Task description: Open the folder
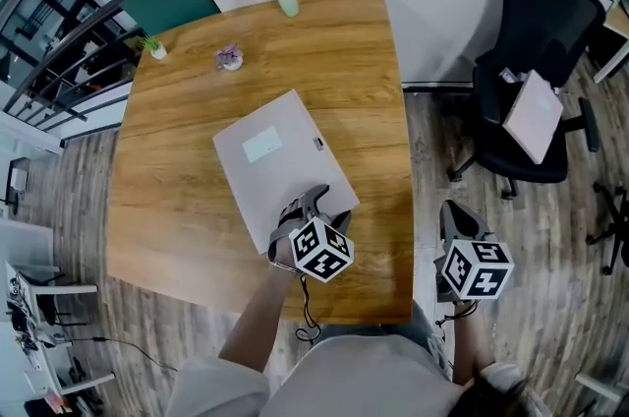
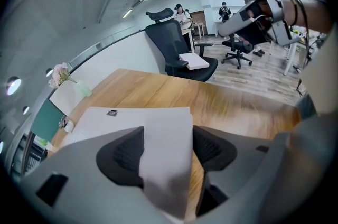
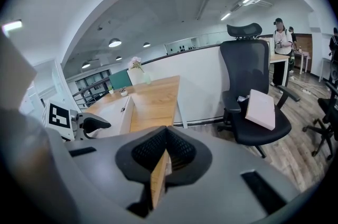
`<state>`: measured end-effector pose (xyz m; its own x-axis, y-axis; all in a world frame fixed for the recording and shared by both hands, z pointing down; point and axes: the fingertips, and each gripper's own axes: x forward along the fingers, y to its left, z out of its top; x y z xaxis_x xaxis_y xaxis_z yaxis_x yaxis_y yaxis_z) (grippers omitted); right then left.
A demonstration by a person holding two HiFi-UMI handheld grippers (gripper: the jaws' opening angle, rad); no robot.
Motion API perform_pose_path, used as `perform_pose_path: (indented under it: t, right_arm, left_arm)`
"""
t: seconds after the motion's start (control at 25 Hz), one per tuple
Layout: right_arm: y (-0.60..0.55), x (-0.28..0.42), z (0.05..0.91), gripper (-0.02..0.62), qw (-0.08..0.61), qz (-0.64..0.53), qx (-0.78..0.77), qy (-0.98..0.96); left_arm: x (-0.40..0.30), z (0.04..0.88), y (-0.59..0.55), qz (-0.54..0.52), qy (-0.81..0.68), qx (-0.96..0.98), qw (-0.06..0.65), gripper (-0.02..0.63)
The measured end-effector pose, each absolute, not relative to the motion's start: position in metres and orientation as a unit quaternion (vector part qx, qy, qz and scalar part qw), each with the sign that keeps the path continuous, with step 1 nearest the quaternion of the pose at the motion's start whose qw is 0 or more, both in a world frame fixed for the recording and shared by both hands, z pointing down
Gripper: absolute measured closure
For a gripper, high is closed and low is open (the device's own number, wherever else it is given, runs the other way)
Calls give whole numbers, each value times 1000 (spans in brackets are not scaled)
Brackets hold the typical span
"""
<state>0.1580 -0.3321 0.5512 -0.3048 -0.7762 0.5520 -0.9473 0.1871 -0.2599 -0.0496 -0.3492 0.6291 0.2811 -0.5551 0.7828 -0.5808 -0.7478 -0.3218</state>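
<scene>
Grey folder (image 1: 280,164) flat on table (image 1: 187,208); left gripper (image 1: 316,206) jaws closing w/ near cover corner between, not yet pinched; right gripper (image 1: 454,218) off-table, jaws pressed together, empty; catch top cover only, lift slowly.

Wooden table (image 1: 177,218), black office chair (image 1: 541,31), pink flowers in green vase (image 1: 286,2), small plant pot (image 1: 230,60)

The right gripper (image 3: 165,132), jaws together, faces a wooden table (image 3: 153,99) and black chair (image 3: 248,72).
</scene>
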Motion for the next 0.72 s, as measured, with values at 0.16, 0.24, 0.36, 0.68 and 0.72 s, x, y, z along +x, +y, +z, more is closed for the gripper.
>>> perform_pose_path:
  t: [0.16, 0.24, 0.36, 0.68, 0.72]
  right_arm:
    - [-336, 158, 548, 594, 149, 284, 568, -758]
    - [-336, 158, 548, 594, 149, 283, 568, -758]
    - [-337, 157, 547, 594, 149, 282, 566, -760]
    - [-343, 150, 541, 594, 147, 275, 556, -770]
    - [-344, 149, 540, 594, 147, 274, 554, -772]
  left_arm:
    - [-49, 626, -348, 479, -344, 807, 30, 333]
    - [-49, 625, -346, 478, -338, 810, 39, 337]
    - [-48, 623, -343, 473, -332, 814, 57, 349]
    - [-47, 613, -335, 459, -323, 824, 81, 392]
    - [-47, 611, -334, 456, -323, 826, 81, 400]
